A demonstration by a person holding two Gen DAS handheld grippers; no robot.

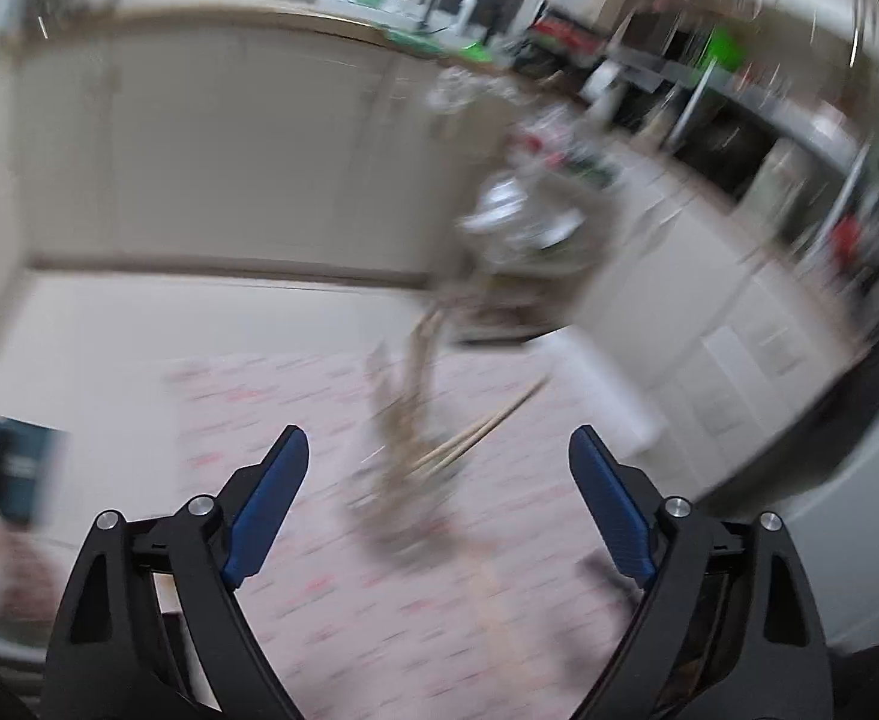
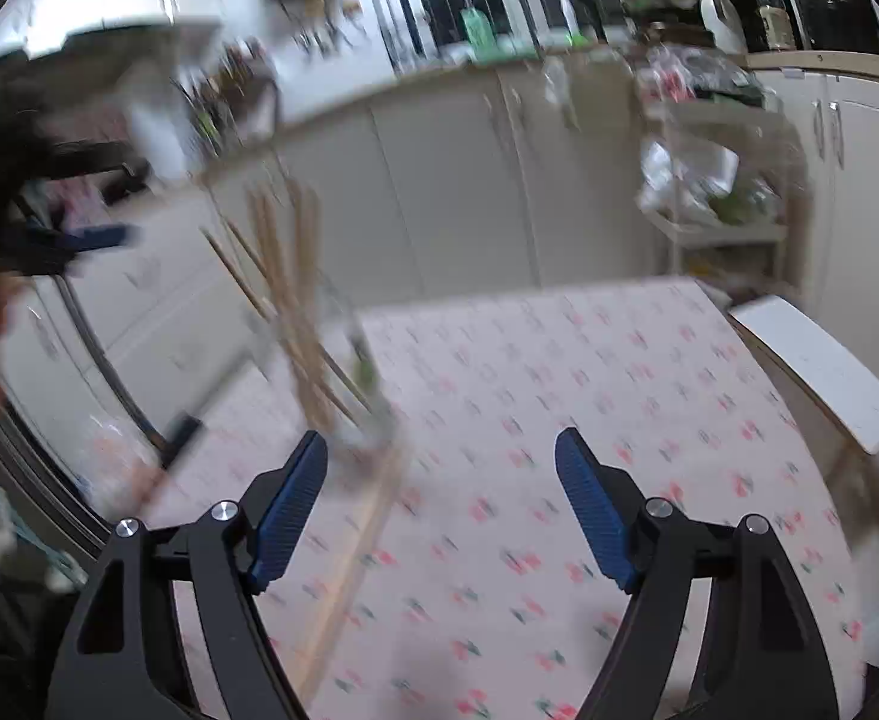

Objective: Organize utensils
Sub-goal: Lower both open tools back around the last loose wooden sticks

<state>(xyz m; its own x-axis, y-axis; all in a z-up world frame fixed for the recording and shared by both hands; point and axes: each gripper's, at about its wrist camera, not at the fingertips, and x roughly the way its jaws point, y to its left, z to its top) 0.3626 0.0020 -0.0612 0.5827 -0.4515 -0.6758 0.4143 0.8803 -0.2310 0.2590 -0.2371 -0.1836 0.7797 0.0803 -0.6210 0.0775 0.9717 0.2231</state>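
Note:
Both views are motion-blurred. A clear glass holder (image 2: pixel 361 414) with several wooden chopsticks (image 2: pixel 295 300) standing in it sits on the cherry-print tablecloth (image 2: pixel 589 420), just ahead and left of my right gripper (image 2: pixel 442 450), which is open and empty. The same holder (image 1: pixel 403 468) and chopsticks (image 1: pixel 481 429) show blurred in the left wrist view, just ahead of my left gripper (image 1: pixel 439 450), also open and empty. The left gripper also appears at the far left of the right wrist view (image 2: pixel 79 240). A wooden utensil (image 2: pixel 361 540) lies on the cloth.
A black-handled utensil (image 2: pixel 178 435) lies at the table's left edge. A white board (image 2: pixel 817 360) sits at the right edge. A trolley with bags (image 2: pixel 715 180) stands beyond the table by cream cabinets (image 2: pixel 451 180). A dark box (image 1: pixel 13 468) is at left.

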